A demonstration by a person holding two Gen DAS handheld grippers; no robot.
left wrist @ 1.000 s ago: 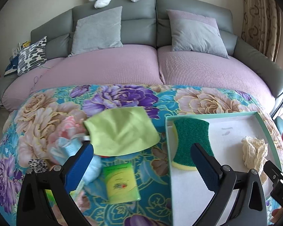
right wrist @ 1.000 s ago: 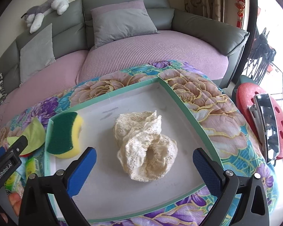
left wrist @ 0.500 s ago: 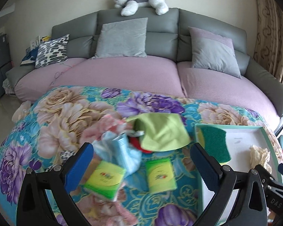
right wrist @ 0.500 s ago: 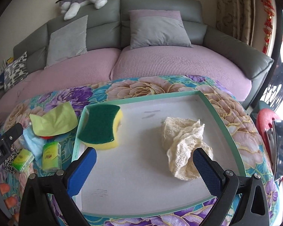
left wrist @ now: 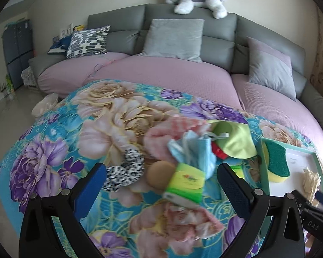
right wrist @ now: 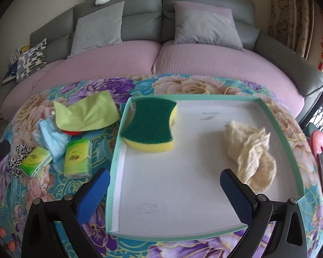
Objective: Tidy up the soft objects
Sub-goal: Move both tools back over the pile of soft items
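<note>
A green-rimmed white tray holds a green and yellow sponge and a cream lace cloth; it also shows in the left wrist view. Left of it on the floral cloth lie a lime cloth, a blue face mask, two green tissue packs, a leopard scrunchie and a tan round puff. My left gripper is open above the tissue pack. My right gripper is open over the tray's near edge.
The table carries a floral cloth. Behind it stands a grey sofa with pink seat covers, cushions and a plush husky. A red stool is at the right.
Both grippers have swung left. The left view now centres on the pile of loose items, the right view on the tray's left half. Both stay open and empty.
</note>
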